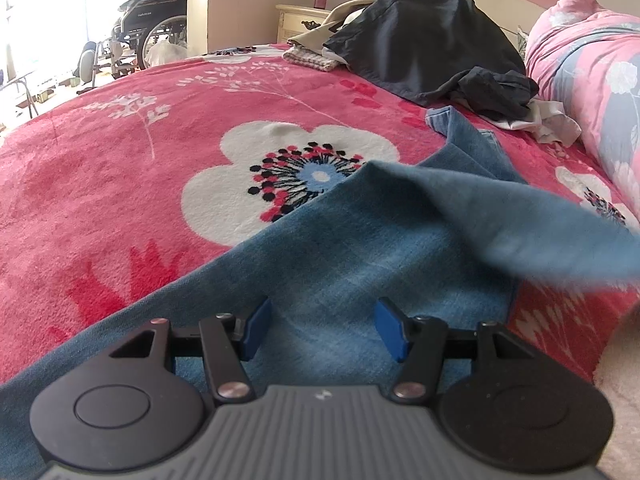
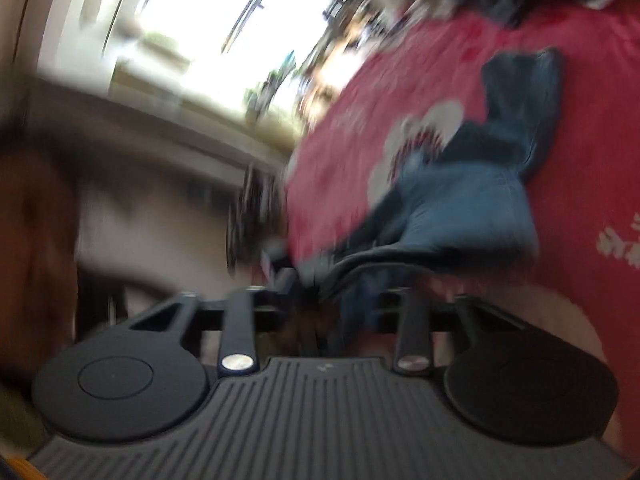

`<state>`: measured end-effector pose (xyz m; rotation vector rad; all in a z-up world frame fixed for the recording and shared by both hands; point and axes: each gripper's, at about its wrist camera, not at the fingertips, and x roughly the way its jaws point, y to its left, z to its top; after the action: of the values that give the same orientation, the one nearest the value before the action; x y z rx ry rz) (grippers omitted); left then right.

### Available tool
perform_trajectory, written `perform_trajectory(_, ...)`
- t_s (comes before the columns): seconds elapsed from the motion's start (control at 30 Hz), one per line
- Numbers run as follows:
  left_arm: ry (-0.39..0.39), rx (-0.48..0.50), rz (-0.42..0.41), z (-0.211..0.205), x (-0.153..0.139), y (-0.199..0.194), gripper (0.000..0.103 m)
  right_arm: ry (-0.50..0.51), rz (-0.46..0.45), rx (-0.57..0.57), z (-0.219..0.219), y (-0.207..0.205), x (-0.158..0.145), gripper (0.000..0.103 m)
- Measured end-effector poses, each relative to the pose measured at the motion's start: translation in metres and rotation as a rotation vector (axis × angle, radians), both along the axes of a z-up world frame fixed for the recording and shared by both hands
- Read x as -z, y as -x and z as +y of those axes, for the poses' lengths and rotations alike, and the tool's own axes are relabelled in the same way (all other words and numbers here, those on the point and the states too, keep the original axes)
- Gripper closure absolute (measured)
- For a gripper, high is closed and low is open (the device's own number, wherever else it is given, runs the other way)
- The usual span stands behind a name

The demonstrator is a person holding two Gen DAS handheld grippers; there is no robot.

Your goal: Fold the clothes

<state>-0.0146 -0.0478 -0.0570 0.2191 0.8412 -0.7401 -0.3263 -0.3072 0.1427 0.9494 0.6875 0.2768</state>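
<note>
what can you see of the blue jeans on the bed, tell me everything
The blue jeans are faded mid-blue denim, spread across a pink flowered blanket. One leg stretches away toward a dark pile of clothes, hem end flat. A flap on the right is lifted off the bed and blurred. The left gripper sits over the near part, blue pads apart with denim between them, not pinched. The right wrist view is too blurred to add detail.

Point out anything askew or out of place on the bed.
The jeans lie crooked, one part lifted and blurred above the pink blanket. Dark clothes sit heaped unfolded near the quilt.
</note>
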Motion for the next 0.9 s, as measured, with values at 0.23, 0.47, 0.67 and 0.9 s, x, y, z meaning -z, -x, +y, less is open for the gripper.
perform_trajectory(0.23,-0.004,-0.003,0.0,-0.001,0.0,0.0,0.044,0.021,-0.248,0.202,-0.061,-0.009,-0.007,0.017)
perform_trajectory(0.47,-0.002,-0.007,0.005,-0.001,0.001,-0.001,0.044,0.026,0.01,0.555,-0.17,-0.117,0.122,0.023)
perform_trajectory(0.67,0.009,-0.01,0.023,0.001,0.002,-0.004,0.044,0.025,0.115,0.656,-0.207,-0.175,0.189,0.053)
perform_trajectory(0.9,0.027,-0.023,0.044,0.004,0.002,-0.005,0.044,0.056,-0.028,0.795,-0.208,-0.157,0.182,0.096)
